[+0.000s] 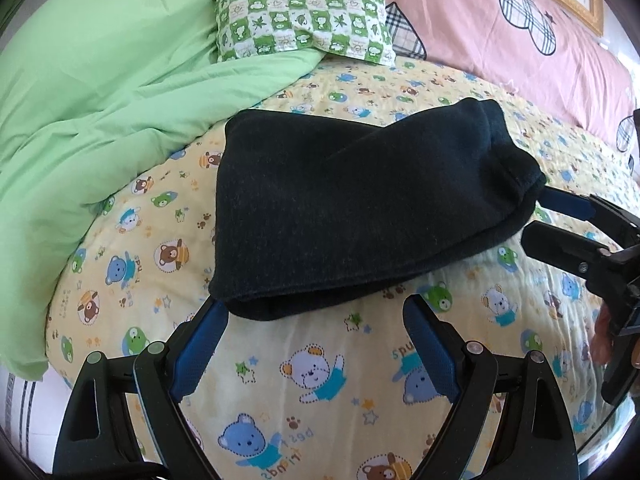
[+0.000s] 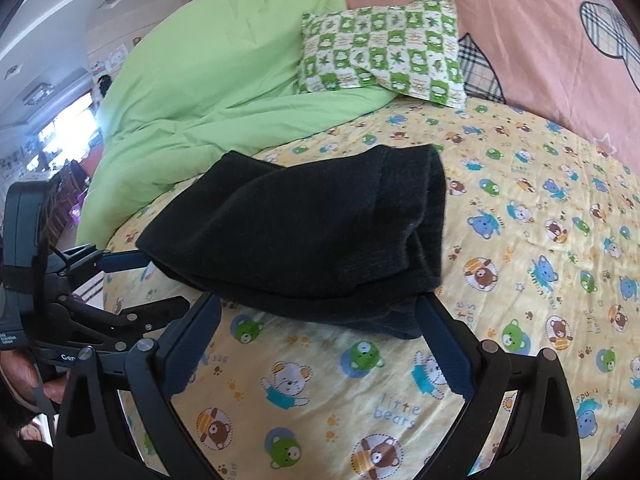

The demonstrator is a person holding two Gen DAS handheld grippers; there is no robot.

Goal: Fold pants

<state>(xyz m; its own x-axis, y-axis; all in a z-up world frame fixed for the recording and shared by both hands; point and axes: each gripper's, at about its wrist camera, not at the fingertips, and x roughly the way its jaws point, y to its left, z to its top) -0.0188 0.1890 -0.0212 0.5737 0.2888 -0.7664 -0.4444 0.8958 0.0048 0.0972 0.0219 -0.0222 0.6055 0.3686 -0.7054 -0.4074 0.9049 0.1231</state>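
The dark pants (image 1: 352,208) lie folded into a thick bundle on the yellow bear-print bedsheet (image 1: 320,380); they also show in the right wrist view (image 2: 312,240). My left gripper (image 1: 316,304) is open, its fingers spread at the bundle's near edge, holding nothing. My right gripper (image 2: 320,304) is open too, with its fingers at the bundle's near edge. In the left wrist view the right gripper (image 1: 560,216) sits at the bundle's right end. In the right wrist view the left gripper (image 2: 132,280) sits at the bundle's left end.
A rumpled green quilt (image 1: 100,112) lies left of the pants. A green checked pillow (image 1: 304,12) rests behind them against a pink cover (image 1: 500,40). The bed's edge drops off at the lower left (image 1: 24,400).
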